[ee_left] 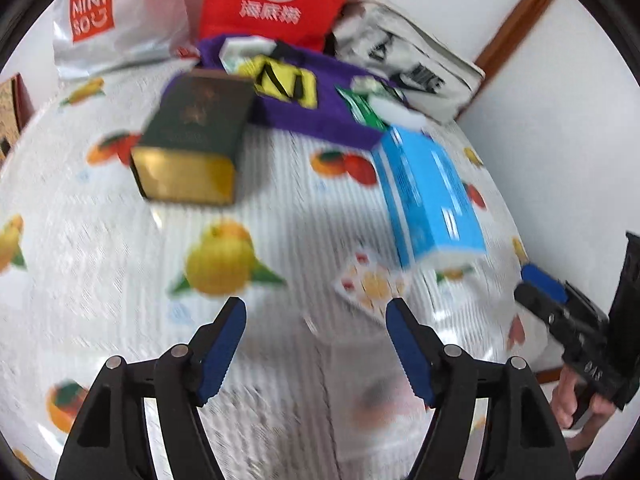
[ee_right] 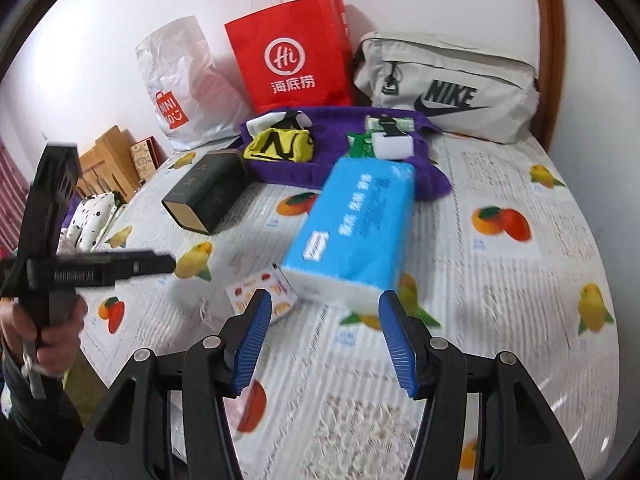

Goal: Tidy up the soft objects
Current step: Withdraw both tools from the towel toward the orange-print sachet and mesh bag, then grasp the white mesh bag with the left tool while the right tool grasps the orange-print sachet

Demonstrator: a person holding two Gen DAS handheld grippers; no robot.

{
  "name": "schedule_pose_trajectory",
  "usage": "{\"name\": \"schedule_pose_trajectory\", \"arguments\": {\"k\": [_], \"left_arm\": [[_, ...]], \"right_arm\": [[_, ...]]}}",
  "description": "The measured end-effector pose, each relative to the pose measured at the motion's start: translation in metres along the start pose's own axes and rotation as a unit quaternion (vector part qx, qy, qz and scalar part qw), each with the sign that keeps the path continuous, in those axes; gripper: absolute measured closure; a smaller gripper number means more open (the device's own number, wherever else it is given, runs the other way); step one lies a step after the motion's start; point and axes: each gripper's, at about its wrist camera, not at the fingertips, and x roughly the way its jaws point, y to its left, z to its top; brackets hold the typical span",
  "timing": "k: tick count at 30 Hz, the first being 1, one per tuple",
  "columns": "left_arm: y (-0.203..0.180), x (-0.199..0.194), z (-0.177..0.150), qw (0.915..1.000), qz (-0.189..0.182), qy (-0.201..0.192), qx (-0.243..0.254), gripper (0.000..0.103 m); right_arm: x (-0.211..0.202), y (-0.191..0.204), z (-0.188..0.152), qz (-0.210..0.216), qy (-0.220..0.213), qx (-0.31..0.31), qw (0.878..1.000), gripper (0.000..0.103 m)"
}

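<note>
A blue tissue pack (ee_left: pixel 428 196) (ee_right: pixel 356 220) lies on the fruit-print bed cover (ee_left: pixel 120 240) (ee_right: pixel 500 280). Its white near end sits just beyond the tips of my right gripper (ee_right: pixel 325 300), which is open and touches nothing. My left gripper (ee_left: pixel 316 308) is also open and empty above the cover, with a small printed packet (ee_left: pixel 372 284) (ee_right: pixel 264 292) just ahead of its right finger. Further back, a purple towel (ee_left: pixel 304 116) (ee_right: pixel 328 152) carries a yellow-and-black pouch (ee_left: pixel 286 80) (ee_right: pixel 280 144), white sponges and a green packet (ee_left: pixel 368 108) (ee_right: pixel 384 140).
A dark green box with a gold end (ee_left: pixel 192 140) (ee_right: pixel 208 192) lies left of the towel. Against the wall stand a red paper bag (ee_left: pixel 276 0) (ee_right: pixel 292 52), a Miniso plastic bag (ee_left: pixel 116 16) (ee_right: pixel 188 92) and a grey Nike bag (ee_left: pixel 408 72) (ee_right: pixel 448 88). Wooden items (ee_right: pixel 108 160) stand off the bed at left.
</note>
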Motion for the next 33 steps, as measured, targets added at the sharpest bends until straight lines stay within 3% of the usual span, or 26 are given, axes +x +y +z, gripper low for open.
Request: {"name": "schedule_pose_trajectory", "arguments": {"k": [8, 10, 17, 23, 28, 31, 33], "left_arm": [[-0.017, 0.029, -0.042, 0.9984, -0.020, 0.052, -0.009, 0.024], [-0.024, 0.028, -0.047, 0.9992, -0.016, 0.036, -0.002, 0.019], [-0.049, 0.041, -0.051, 0.9990, 0.011, 0.040, 0.018, 0.001], [-0.069, 0.052, -0.054, 0.9958, 0.070, 0.036, 0.046, 0.000], [-0.086, 0.062, -0.063, 0.9855, 0.139, 0.026, 0.094, 0.000], [-0.086, 0.059, -0.067, 0.9853, 0.139, 0.006, 0.099, 0.001], [-0.083, 0.054, -0.068, 0.9839, 0.145, -0.009, 0.105, 0.012]], "right_arm": [[-0.007, -0.007, -0.026, -0.005, 0.001, 0.003, 1.000, 0.047], [-0.006, -0.009, -0.032, -0.004, 0.002, 0.005, 1.000, 0.047], [-0.006, -0.018, -0.046, -0.008, 0.006, 0.013, 1.000, 0.047], [-0.007, -0.029, -0.053, -0.009, 0.004, 0.023, 1.000, 0.047], [-0.005, -0.034, -0.058, -0.007, 0.007, 0.028, 1.000, 0.047], [-0.003, -0.036, -0.061, -0.007, 0.011, 0.030, 0.999, 0.047], [-0.003, -0.036, -0.062, -0.007, 0.013, 0.031, 0.999, 0.047]]}}
